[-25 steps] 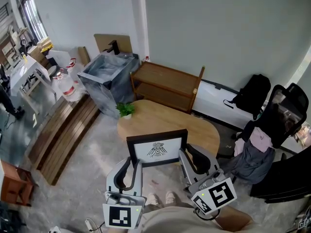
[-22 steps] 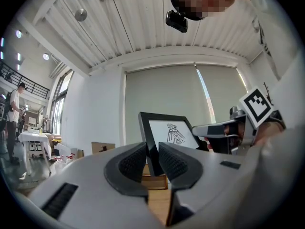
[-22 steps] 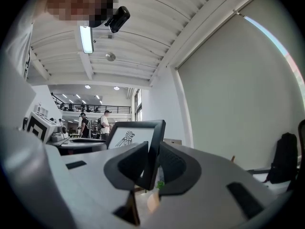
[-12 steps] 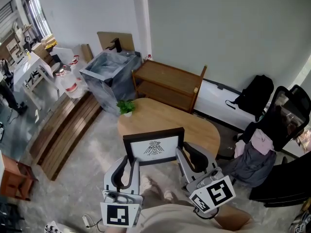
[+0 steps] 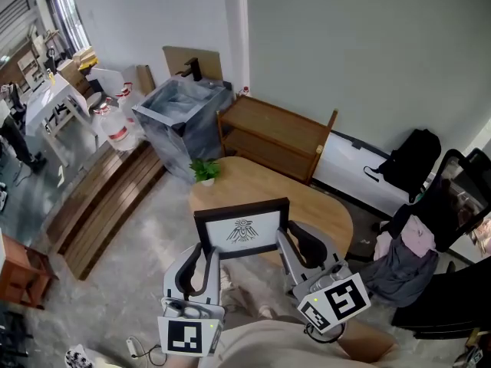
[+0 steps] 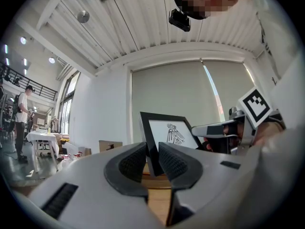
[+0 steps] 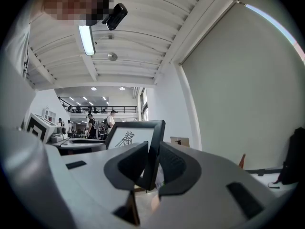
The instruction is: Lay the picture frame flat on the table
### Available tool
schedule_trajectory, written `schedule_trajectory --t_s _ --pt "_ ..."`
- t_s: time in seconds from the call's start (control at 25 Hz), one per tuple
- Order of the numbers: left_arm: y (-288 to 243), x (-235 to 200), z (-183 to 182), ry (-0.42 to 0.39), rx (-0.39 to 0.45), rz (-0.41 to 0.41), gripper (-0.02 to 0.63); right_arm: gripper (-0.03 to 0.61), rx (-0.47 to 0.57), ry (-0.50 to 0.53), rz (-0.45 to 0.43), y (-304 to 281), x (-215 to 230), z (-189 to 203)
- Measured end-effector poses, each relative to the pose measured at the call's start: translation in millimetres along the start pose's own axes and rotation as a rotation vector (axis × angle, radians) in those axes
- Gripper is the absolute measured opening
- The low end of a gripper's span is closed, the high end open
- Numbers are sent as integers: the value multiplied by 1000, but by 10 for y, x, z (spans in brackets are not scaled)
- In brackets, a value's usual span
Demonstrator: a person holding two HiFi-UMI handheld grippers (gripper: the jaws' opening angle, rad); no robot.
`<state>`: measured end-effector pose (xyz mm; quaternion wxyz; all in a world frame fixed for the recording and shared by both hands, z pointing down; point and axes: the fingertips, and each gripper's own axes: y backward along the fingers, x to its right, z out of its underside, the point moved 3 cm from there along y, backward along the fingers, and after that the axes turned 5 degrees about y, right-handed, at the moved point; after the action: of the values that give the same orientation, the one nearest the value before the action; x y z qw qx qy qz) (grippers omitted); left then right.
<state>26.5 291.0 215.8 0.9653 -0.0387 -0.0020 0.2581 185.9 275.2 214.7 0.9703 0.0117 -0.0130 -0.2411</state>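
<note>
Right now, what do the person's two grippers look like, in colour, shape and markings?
The left gripper and the right gripper both have smooth, pale grey bodies. Their fingers are broad and curved, with dark ribbed pads on the inner faces. Each carries a cube with black-and-white square markers. The person wears a pale top.

Picture frame (image 5: 242, 228) shifted slightly left, farther over table (image 5: 316, 205).

Your picture frame (image 5: 244, 231) is black around white with a dark bird emblem; the table (image 5: 257, 184) is light-brown wood.
</note>
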Motion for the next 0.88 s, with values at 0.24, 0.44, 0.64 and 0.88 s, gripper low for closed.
schedule_trajectory --t_s 0.24,0.44,0.64,0.88 --pt "-216 -365 75 11 -6 -43 77 55 -17 -2 -30 -446 16 93" --pt "-471 -761 151 20 -28 -58 77 55 -36 -7 -40 -918 19 203" --pt "-729 -1251 173 27 -23 -78 77 55 -55 -3 -41 -1445 -5 251" --pt "-1055 -1867 99 37 -23 -53 77 55 -74 6 -26 -2126 -78 237"
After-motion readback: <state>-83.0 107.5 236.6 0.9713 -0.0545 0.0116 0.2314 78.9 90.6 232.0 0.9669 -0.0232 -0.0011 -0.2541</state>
